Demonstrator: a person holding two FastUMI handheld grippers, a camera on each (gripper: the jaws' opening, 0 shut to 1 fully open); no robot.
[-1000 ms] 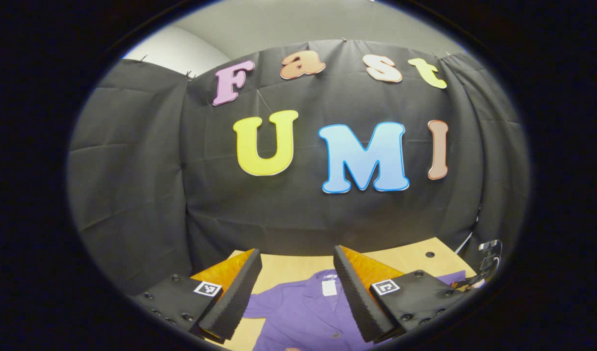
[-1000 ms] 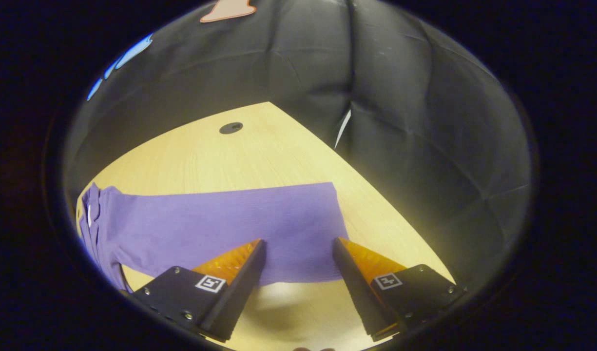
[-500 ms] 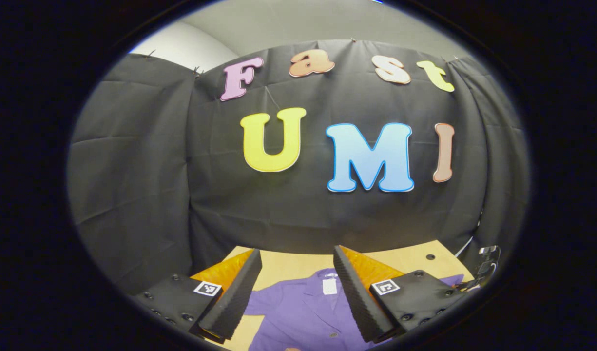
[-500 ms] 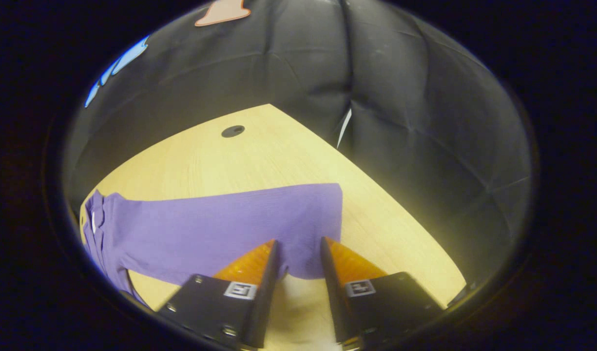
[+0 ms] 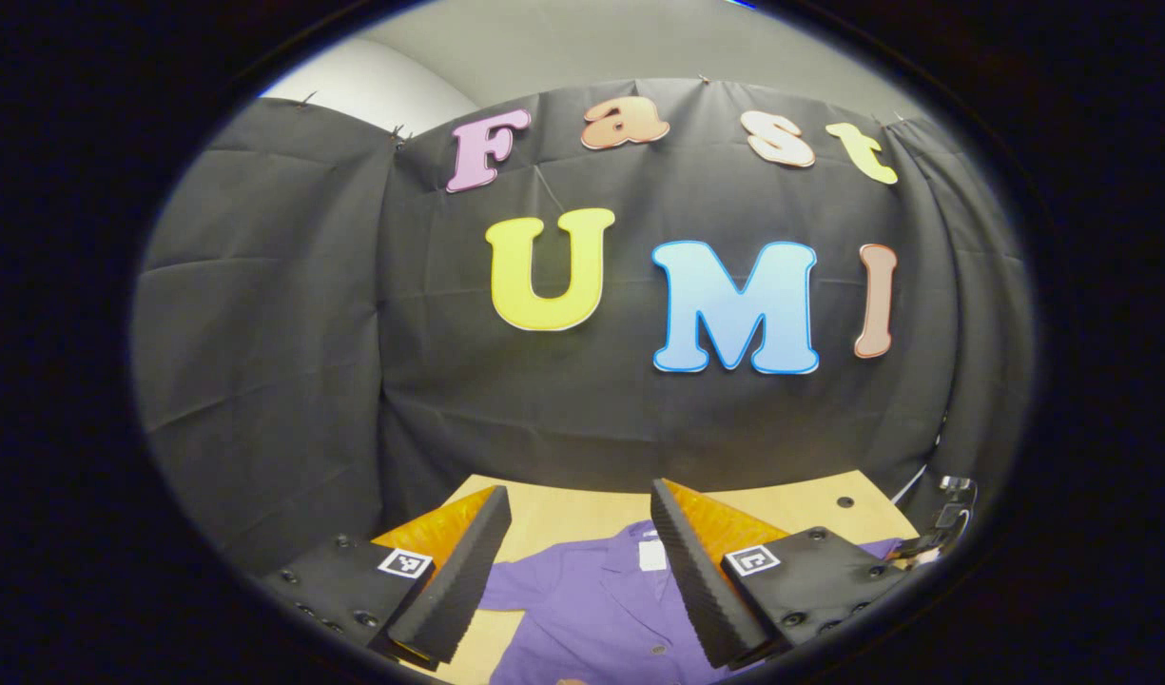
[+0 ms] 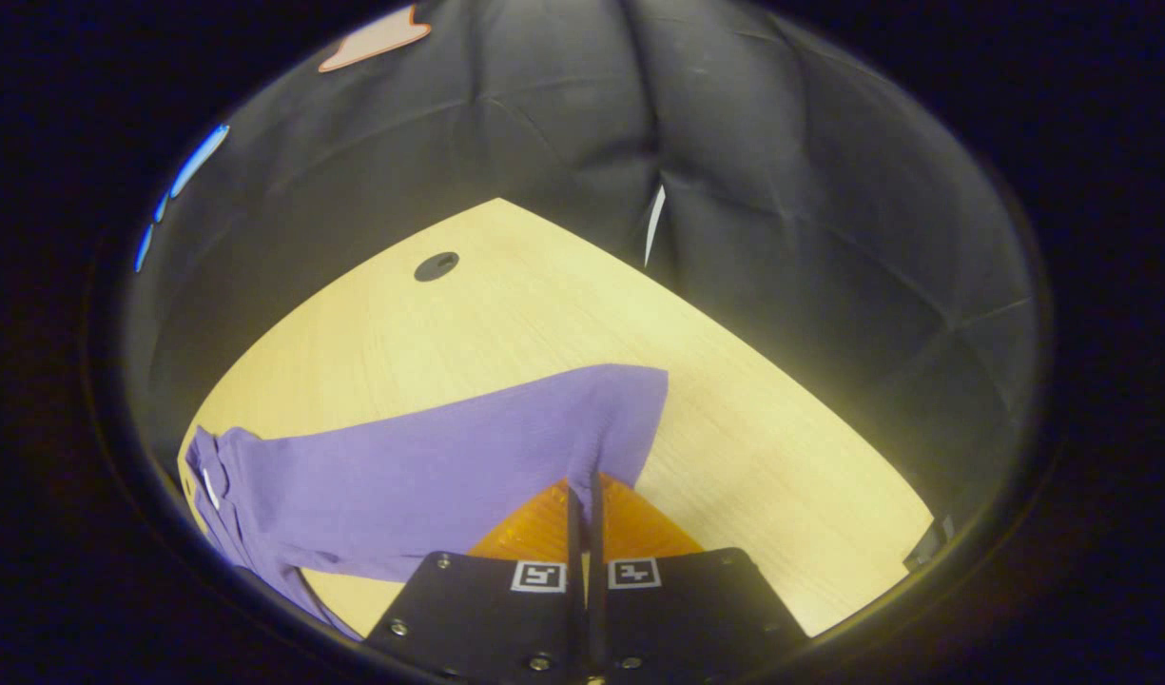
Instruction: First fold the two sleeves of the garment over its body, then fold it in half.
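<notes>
Sleeve [image 6: 506,428] of the purple garment [image 5: 592,609] is pinched in the closed right tool [image 6: 584,495] above the surface [image 6: 734,419], while the left tool [image 5: 577,571] is held wide apart, empty.

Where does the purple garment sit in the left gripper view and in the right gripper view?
Left gripper view: purple garment at bottom centre, collar up, between the open fingers.
Right gripper view: its sleeve crosses lower left, cuff pinched in the right gripper.
Shared landmark: the table's dark round hole.
</notes>
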